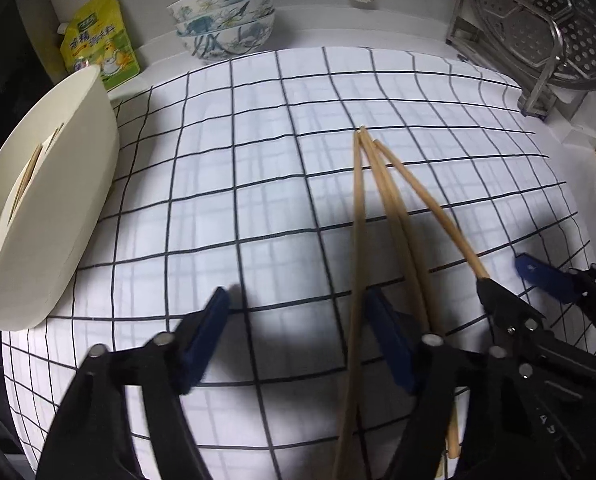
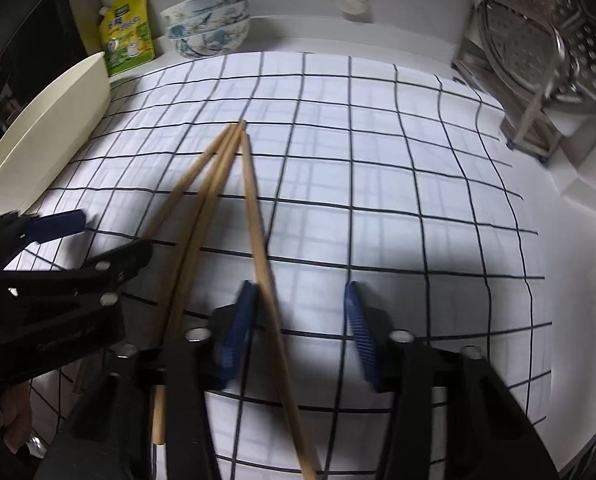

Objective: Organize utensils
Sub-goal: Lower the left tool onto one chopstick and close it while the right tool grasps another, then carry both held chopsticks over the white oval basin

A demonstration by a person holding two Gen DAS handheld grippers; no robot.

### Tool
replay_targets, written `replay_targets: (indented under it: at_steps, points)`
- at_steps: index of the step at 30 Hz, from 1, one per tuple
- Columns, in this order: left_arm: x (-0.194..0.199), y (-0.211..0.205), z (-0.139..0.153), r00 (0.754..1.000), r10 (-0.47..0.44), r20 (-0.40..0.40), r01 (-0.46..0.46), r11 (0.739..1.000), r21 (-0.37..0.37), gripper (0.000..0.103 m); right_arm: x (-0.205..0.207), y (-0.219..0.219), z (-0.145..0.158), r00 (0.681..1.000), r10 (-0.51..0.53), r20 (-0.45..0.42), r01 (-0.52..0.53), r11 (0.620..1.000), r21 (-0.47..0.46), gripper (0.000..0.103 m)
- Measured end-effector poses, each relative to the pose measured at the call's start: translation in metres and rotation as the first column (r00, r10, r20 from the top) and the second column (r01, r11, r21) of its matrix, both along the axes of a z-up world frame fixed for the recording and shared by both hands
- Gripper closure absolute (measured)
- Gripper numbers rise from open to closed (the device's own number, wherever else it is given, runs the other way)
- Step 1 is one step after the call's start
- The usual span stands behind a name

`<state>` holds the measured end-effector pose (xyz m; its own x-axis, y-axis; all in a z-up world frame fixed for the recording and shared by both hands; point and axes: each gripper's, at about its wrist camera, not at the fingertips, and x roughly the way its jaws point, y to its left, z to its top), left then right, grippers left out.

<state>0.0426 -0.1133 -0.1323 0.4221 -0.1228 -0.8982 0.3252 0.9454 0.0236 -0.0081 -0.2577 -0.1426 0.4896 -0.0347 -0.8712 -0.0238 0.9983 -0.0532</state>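
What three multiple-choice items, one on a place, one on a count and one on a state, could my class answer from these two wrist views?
1. Where is the stack of patterned bowls?
A. At the back, by the wall
B. Inside the white holder
C. Under the metal rack

2. How many loose chopsticks lie on the checked cloth?
A. One
B. Three
C. Six

3. How do the left hand-held gripper jaws stand?
A. Clamped on a bowl
B. Shut on nothing
C. Open

Key: 1 A, the bowls sit against the back wall beside the yellow pouch. 2 B, three sticks fan out from meeting tips. 3 C, cloth shows between its blue pads.
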Motion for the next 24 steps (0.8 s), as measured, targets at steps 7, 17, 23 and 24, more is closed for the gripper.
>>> replay_targets:
  at_steps: [7, 17, 23, 24]
  points:
    - [-0.004, -0.01, 0.004, 0.997, -0.056, -0.045, 0.056, 0.998, -0.009, 0.096, 0.004, -0.012, 0.003, 0.999, -0.028, -0.042, 0.034, 0.988, 0.149, 0.097]
    - [0.003, 0.024, 0.051, 0.999, -0.034, 0.014, 0.035, 0.996, -0.086, 0.096, -0.001, -0.012, 0.046, 0.997, -0.074, 0.011, 0.069, 0.97, 0.233, 0.097]
    - [0.013, 0.062, 0.101, 0.994, 0.005, 0.109, 0.009, 0.992, -0.127, 0.096, 0.012, 0.023, 0.093, 0.994, -0.019, 0.106, -0.006, 0.972, 0.235, 0.097]
    - [0.015, 0.072, 0.107, 0.993, 0.018, 0.12, -0.001, 0.991, -0.136, 0.096, 0.017, 0.032, 0.101, 0.992, -0.005, 0.125, -0.025, 0.97, 0.24, 0.097]
